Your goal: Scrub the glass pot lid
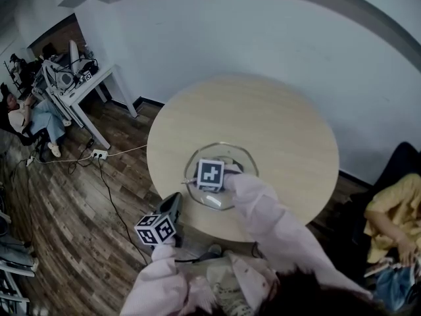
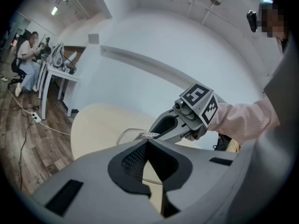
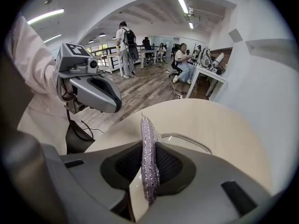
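Scrubbing: right gripper clamps scourer over glass lid at table near edge — press flat, small circles; left gripper closed, empty.

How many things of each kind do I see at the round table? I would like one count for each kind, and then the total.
Grippers: 2, the left gripper, shut and empty, and the right gripper, shut on the silver scrubber
Silver scrubber: 1
Glass lid: 1
Table: 1
Total: 5
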Demonstrator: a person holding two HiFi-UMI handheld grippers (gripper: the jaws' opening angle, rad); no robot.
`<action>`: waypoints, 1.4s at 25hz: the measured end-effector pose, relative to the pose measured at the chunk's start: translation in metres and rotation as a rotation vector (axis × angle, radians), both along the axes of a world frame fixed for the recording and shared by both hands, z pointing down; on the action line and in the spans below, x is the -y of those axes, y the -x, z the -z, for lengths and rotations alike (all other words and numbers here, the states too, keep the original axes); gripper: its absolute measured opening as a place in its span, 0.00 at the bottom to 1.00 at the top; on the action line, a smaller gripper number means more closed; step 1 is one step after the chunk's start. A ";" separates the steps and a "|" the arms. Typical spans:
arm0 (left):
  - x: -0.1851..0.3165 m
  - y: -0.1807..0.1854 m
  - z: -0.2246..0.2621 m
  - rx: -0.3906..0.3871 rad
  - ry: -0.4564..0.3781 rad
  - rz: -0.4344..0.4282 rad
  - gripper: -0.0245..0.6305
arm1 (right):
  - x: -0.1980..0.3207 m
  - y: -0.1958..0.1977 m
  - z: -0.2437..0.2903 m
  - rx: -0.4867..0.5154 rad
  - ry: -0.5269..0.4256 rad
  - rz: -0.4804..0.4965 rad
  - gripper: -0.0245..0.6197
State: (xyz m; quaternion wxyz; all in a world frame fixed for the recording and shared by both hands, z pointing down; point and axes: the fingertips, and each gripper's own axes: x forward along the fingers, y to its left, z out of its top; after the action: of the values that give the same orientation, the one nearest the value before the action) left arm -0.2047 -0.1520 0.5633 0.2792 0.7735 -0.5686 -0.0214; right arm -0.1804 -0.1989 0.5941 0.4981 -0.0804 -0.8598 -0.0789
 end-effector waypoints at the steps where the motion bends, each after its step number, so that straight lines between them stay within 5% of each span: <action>1: -0.002 0.002 0.000 -0.003 -0.001 0.006 0.04 | -0.002 0.001 0.000 0.000 -0.001 0.007 0.16; 35: -0.032 -0.021 0.003 0.013 -0.022 0.005 0.04 | -0.059 -0.049 -0.009 -0.097 -0.016 0.270 0.16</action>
State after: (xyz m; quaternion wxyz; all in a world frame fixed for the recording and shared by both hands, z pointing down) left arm -0.1837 -0.1201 0.5598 0.2667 0.7752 -0.5722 -0.0235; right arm -0.1316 -0.1396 0.6027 0.5245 -0.1950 -0.8155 -0.1481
